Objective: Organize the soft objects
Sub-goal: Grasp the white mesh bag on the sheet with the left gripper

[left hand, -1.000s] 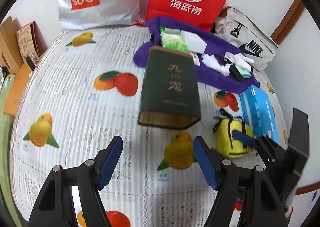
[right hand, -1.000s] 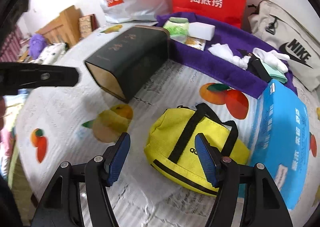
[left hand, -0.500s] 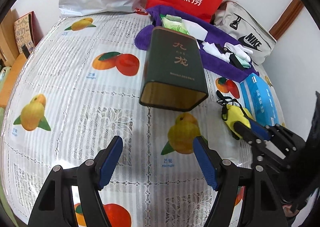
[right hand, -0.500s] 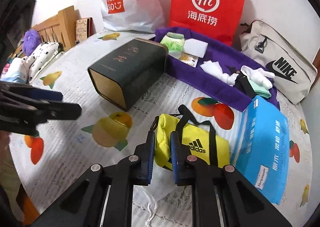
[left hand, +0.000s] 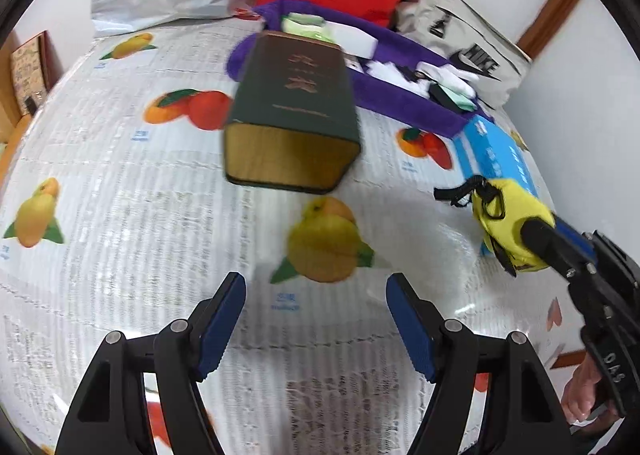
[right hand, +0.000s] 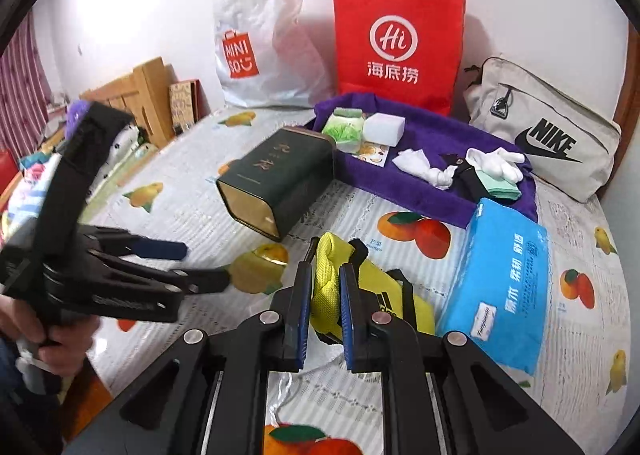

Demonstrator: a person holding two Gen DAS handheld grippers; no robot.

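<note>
A small yellow bag [right hand: 326, 287] with black straps hangs bunched between the blue pads of my right gripper [right hand: 325, 275], which is shut on its fabric and holds it above the fruit-print tablecloth [right hand: 192, 211]. In the left wrist view the same yellow bag [left hand: 508, 215] dangles at the right edge from the right gripper [left hand: 536, 233]. My left gripper [left hand: 316, 287] is open over the cloth with nothing between its fingers; the left gripper [right hand: 200, 263] also shows at the left of the right wrist view. A dark green tin [left hand: 292, 123] lies on its side with its open end facing me.
A purple towel [right hand: 432, 191] at the back carries white gloves, a sponge and small packets. A blue tissue pack [right hand: 500, 279] lies to the right. A red paper bag [right hand: 396, 43], a white plastic bag [right hand: 260, 43] and a grey Nike bag [right hand: 548, 135] line the wall.
My right gripper closed on the yellow bag and lifted it off the cloth. My left gripper moved closer to the green tin, staying open.
</note>
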